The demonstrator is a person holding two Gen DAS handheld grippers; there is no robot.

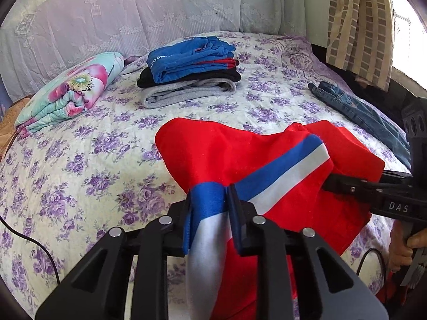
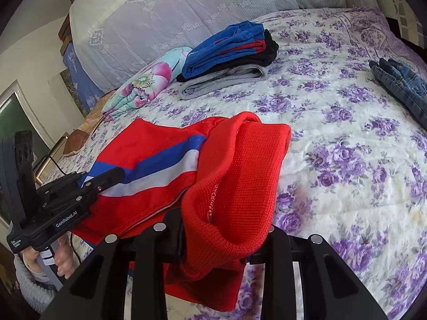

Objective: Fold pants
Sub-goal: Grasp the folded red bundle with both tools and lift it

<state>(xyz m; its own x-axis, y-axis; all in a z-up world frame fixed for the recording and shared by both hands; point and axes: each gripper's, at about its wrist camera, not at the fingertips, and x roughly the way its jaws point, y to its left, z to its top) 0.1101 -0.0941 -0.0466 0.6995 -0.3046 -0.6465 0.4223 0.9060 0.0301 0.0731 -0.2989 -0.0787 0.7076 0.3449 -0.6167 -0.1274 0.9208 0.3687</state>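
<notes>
Red pants held up over the bed

The left hand-held gripper point(image 1: 208, 213) pinches the red pants point(image 1: 240, 160) at the blue-and-white stripe; the right hand-held gripper point(image 2: 213, 240) seems clamped on the red cuff. Farther back on the bed point(image 1: 80, 160) sit a stack of folded clothes point(image 1: 189, 69) and jeans point(image 1: 360, 112).

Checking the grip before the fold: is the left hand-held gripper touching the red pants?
Touching. The left wrist view shows the left hand-held gripper clamped on the blue-and-white stripe of the red pants.
</notes>
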